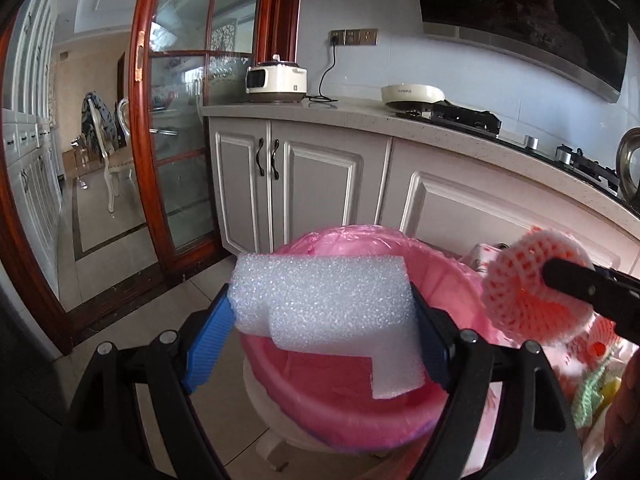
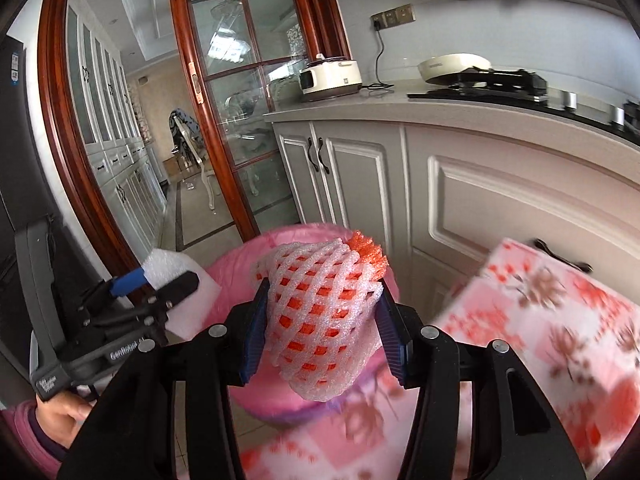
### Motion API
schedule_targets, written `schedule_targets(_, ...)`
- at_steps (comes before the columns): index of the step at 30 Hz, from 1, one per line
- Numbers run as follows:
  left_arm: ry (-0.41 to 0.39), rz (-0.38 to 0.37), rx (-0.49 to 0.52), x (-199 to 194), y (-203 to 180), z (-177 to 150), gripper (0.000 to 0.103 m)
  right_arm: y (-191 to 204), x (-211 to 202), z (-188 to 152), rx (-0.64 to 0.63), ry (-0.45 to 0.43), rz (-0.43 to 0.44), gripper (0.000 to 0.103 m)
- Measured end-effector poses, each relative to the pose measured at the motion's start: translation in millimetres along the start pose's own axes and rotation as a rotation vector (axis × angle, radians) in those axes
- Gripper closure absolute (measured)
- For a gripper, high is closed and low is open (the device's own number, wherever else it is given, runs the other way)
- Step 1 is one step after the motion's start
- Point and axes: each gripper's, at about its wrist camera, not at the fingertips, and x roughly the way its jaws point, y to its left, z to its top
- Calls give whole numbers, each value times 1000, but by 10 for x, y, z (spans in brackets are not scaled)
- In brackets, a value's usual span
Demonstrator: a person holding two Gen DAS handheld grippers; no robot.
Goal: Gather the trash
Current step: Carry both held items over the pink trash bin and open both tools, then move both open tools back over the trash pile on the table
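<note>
A: Between the left gripper (image 1: 322, 316) blue pads, a white foam sheet (image 1: 320, 300) is clamped, above the pink-lined trash bin (image 1: 448, 276).

B: Right gripper (image 2: 320, 322)?

A: Clamped on a white-and-orange foam fruit net (image 2: 320, 312), over the same bin. No contents are visible in the bin.

B: Legible writing?

A: Right view only: "GenRobot" on the left gripper body. That view also shows a hand (image 2: 60, 412) and a floral tablecloth (image 2: 560, 320); left view shows a kettle (image 1: 630, 168) on the stove.
</note>
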Motion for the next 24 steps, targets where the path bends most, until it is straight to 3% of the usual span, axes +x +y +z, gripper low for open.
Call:
schedule_targets(5, 26, -13, -23, 307, 60, 69, 22, -51, 413, 144, 20, 25, 28, 39)
schedule_targets(7, 31, -7, -33, 397, 91, 90, 15, -95, 508, 165, 32, 27, 34, 31)
schedule_targets(9, 23, 10, -39, 401, 131, 94, 12, -141, 507, 168, 48, 17, 43, 31)
schedule_targets(16, -6, 49, -26, 234, 192, 66, 8, -251, 248, 127, 83, -19, 19, 31)
schedule_targets(24, -56, 54, -10, -466, -64, -101, 5, -166, -567, -111, 76, -61, -43, 30)
